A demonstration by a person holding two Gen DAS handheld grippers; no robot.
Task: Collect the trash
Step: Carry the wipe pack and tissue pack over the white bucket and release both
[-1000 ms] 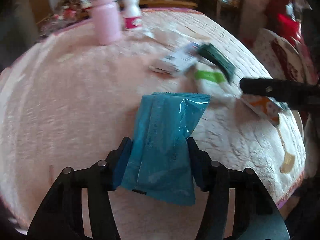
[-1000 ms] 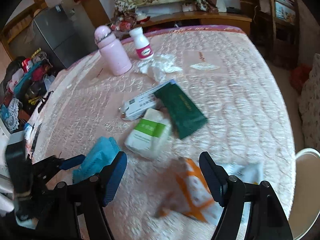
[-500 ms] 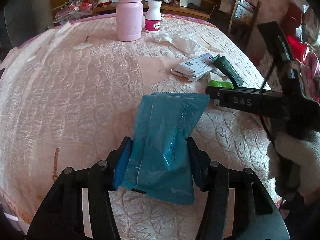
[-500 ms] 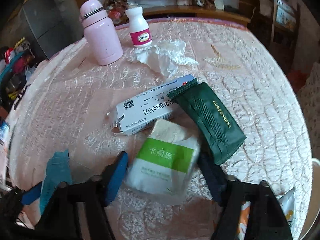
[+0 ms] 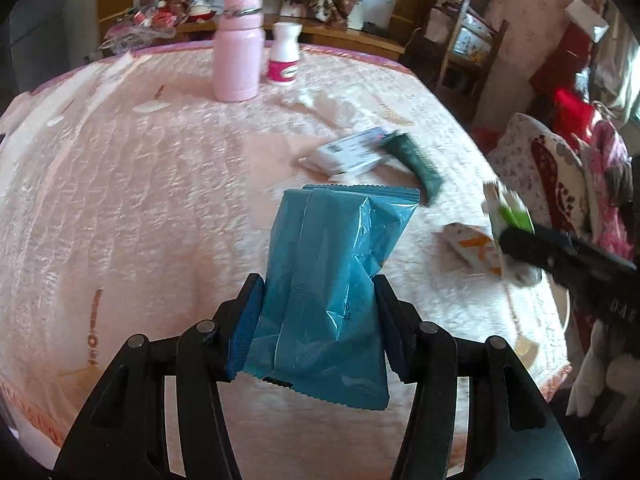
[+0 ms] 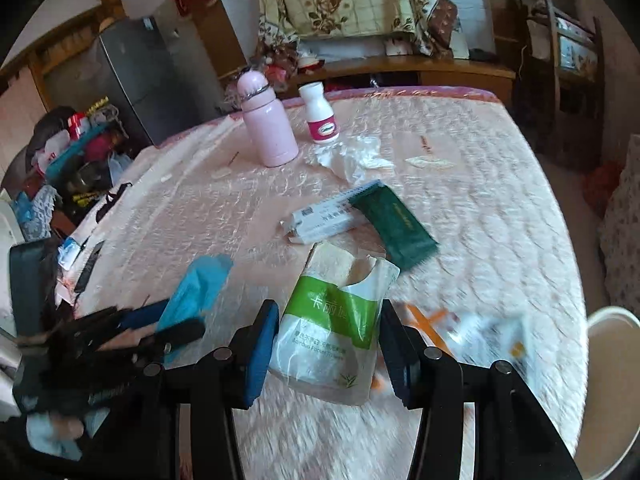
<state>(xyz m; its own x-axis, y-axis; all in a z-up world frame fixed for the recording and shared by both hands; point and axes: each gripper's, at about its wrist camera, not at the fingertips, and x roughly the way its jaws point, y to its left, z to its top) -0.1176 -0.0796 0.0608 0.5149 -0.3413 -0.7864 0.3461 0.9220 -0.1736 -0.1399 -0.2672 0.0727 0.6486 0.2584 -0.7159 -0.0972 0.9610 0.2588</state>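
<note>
My left gripper (image 5: pixel 318 320) is shut on a blue plastic wrapper (image 5: pixel 332 280) and holds it above the pink quilted table (image 5: pixel 140 200). My right gripper (image 6: pixel 328 344) is shut on a white and green tissue packet (image 6: pixel 336 328), lifted off the table; it also shows at the right of the left wrist view (image 5: pixel 510 212). On the table lie a white medicine box (image 6: pixel 324 220), a dark green sachet (image 6: pixel 394 224), an orange and white wrapper (image 6: pixel 472 328) and crumpled white tissue (image 6: pixel 352 152).
A pink flask (image 6: pixel 266 124) and a white pill bottle (image 6: pixel 320 114) stand at the far side of the table. A white bin rim (image 6: pixel 612 320) shows off the table's right edge. Cluttered furniture and chairs surround the table.
My right gripper closed on the tissue packet and lifted it up and back from the table. My left gripper kept holding the blue wrapper.
</note>
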